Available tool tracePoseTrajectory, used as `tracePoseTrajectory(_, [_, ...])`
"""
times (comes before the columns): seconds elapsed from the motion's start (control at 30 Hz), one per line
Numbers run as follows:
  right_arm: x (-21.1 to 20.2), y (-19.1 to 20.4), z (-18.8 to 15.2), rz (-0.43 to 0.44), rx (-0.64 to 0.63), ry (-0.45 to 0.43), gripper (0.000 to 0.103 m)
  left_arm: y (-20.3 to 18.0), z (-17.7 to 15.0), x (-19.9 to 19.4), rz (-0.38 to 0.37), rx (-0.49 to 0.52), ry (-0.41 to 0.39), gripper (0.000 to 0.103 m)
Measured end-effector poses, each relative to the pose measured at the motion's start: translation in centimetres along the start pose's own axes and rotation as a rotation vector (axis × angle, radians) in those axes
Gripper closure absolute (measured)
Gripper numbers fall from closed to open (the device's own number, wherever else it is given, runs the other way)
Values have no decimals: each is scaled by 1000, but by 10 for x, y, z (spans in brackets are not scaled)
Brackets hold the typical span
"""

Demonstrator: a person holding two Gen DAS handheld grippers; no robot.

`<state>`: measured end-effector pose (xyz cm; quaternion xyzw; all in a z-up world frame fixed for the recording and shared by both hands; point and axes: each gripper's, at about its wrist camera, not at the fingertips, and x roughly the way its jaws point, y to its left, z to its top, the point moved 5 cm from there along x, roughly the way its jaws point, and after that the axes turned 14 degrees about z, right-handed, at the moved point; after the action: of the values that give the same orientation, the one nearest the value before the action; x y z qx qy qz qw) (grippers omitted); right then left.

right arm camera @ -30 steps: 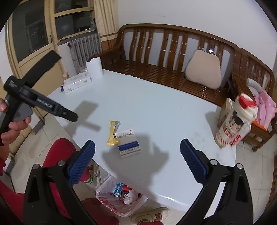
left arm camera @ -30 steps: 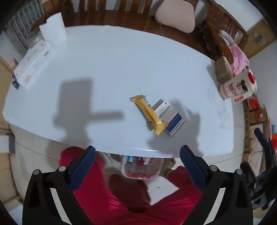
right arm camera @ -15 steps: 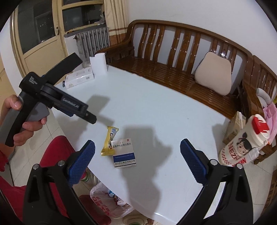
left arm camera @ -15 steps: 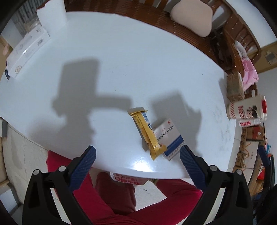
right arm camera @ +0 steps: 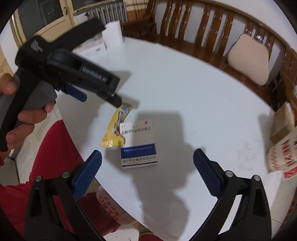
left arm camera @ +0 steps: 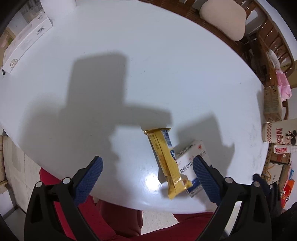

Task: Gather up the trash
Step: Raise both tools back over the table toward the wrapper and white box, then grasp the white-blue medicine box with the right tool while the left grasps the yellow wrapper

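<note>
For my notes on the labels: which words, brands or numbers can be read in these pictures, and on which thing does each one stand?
"GenRobot.AI", last letters blurred: side of the left gripper.
"NE…", red, cut off: can at the table edge.
Chinese print on the medicine box: too blurred to read with certainty.
Barcode and small print on the white box: too small.
Red print on the bag under the table: blurred.
Yellow wrapper: unreadable.

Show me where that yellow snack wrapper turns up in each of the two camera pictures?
Left wrist view: the yellow wrapper lies lower right of centre, between the open fingers, partly over the white and blue box.
Right wrist view: the wrapper lies left of centre, at the box's left edge.
Shared landmark: the beige cushion.
</note>
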<state>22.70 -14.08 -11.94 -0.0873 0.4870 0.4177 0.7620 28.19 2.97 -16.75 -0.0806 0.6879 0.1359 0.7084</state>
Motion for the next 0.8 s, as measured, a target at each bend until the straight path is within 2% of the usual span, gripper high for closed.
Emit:
tracePoseTrajectory(0.33, [47, -3, -16, 67, 21, 54, 7, 0, 1, 28, 23, -47, 36, 8])
tracePoseTrajectory(0.53, [64, 0, -21, 37, -11, 69, 7, 0, 0, 40, 38, -56, 37, 9])
tracePoseTrajectory(0.63, [69, 0, -23, 27, -17, 57, 7, -3, -3, 45, 36, -51, 49, 14])
tracePoseTrajectory(0.8, [77, -1, -28, 9, -25, 55, 7, -7, 2, 44, 37, -60, 41, 15])
